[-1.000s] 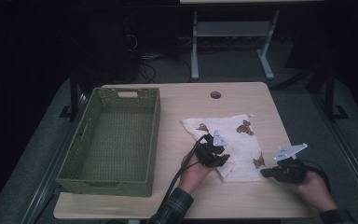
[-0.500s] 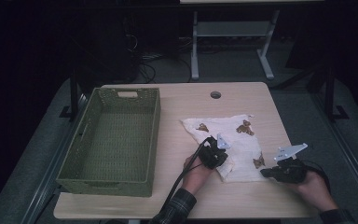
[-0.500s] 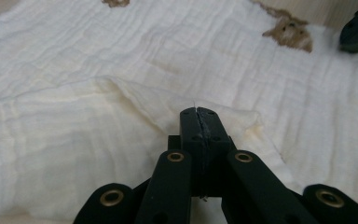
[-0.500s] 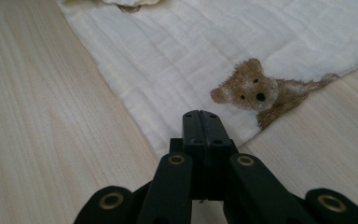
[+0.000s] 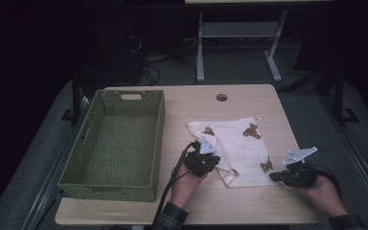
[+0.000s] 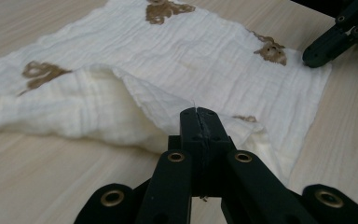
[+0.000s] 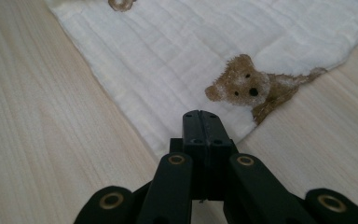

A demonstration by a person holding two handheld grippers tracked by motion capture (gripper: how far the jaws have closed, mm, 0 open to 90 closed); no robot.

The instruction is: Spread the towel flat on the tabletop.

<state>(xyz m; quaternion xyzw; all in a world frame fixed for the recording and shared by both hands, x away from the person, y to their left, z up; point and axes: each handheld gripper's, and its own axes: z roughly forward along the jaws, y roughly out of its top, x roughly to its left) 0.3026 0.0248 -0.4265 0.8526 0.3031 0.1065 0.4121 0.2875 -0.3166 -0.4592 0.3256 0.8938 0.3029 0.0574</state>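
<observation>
A cream cloth printed with brown bears lies spread on the wooden table, right of centre. My left gripper is at its near left edge, shut on a raised fold of the cloth; the jaws meet with fabric drawn up to them. My right gripper rests at the near right corner. Its jaws are closed over the cloth's edge, just below a bear print. The right gripper also appears at the cloth's far edge in the left gripper view.
An empty green woven basket stands along the table's left side, close to my left hand. A round cable hole sits near the table's far edge. Bare wood lies in front of the cloth and to its right.
My left gripper has slid a little left and toward the person, and the cloth's near left edge now stands up in a fold at its jaws. The right gripper has kept still.
</observation>
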